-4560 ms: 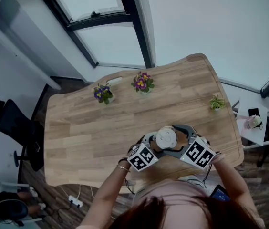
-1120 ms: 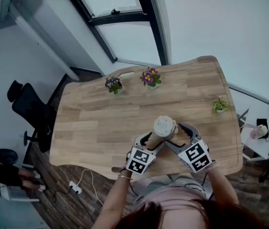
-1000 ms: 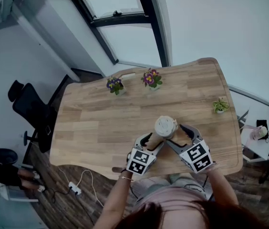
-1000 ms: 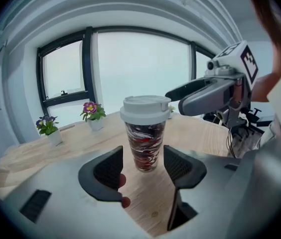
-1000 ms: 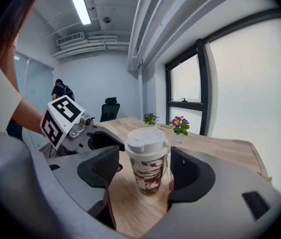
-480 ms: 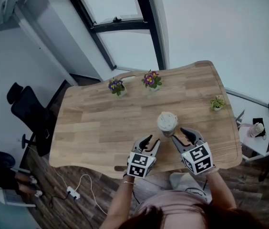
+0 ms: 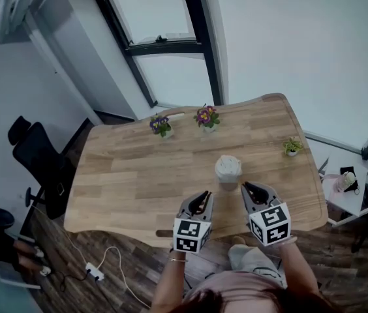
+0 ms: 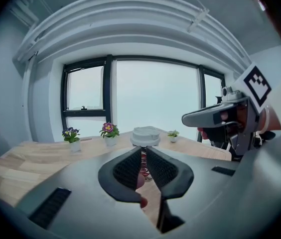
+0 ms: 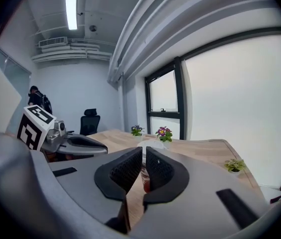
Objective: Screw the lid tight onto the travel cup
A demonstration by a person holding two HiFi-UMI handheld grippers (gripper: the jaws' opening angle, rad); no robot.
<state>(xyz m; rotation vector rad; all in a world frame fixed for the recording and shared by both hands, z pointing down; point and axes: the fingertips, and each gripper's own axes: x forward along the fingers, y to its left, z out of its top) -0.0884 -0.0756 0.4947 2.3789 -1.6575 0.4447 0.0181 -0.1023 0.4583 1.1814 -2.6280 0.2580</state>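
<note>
The left hand-held gripper (image 7: pixel 202 197) and right hand-held gripper (image 7: pixel 248 189) hovered at the near edge of the wooden surface (image 7: pixel 125 175), their jaws having just closed almost together with nothing between them. Just beyond, clear of both, the travel cup (image 7: pixel 228 176) stood upright, its lid (image 7: pixel 228 165) on.

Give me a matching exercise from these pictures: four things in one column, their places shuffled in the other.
Things:
1. travel cup
2. small green plant
3. black office chair
4. pink-flowered pot

Places:
A. off the table, to its left
B. near the table's right edge
C. mid-table, upright, white lid on
D. at the table's far edge

Pairs: 1-C, 2-B, 3-A, 4-D
</note>
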